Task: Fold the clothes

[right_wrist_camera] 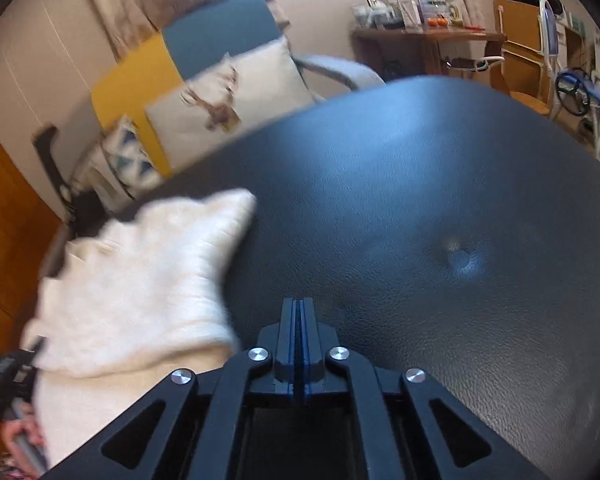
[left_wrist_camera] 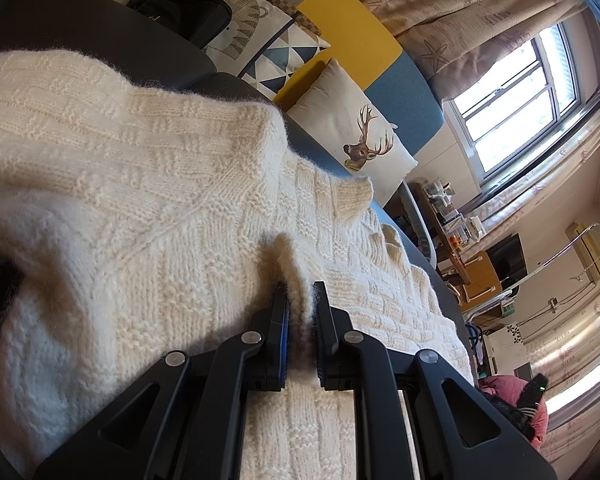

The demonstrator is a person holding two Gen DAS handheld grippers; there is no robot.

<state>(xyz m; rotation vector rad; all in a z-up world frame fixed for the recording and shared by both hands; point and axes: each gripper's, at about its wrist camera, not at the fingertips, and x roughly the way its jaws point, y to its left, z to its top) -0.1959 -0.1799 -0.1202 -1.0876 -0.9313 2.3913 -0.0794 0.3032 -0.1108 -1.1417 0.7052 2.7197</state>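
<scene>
Left wrist view, left gripper [left_wrist_camera: 302, 290] clamped on cream sweater [left_wrist_camera: 148, 184] over dark padded surface [left_wrist_camera: 100, 28], deer cushion [left_wrist_camera: 356, 136] at one o'clock, right wrist view, right gripper [right_wrist_camera: 299, 308] pressed together, empty

sweater [left_wrist_camera: 148, 208]: on padded surface [right_wrist_camera: 440, 208], fills left and centre of left wrist view; lower left in right wrist view
left gripper [left_wrist_camera: 300, 300]: bottom centre, fold of sweater between its fingers
right gripper [right_wrist_camera: 299, 312]: bottom centre, over bare surface, right of sweater
deer cushion [left_wrist_camera: 352, 132]: behind surface, upper centre
bag [left_wrist_camera: 184, 8]: upper left
</scene>
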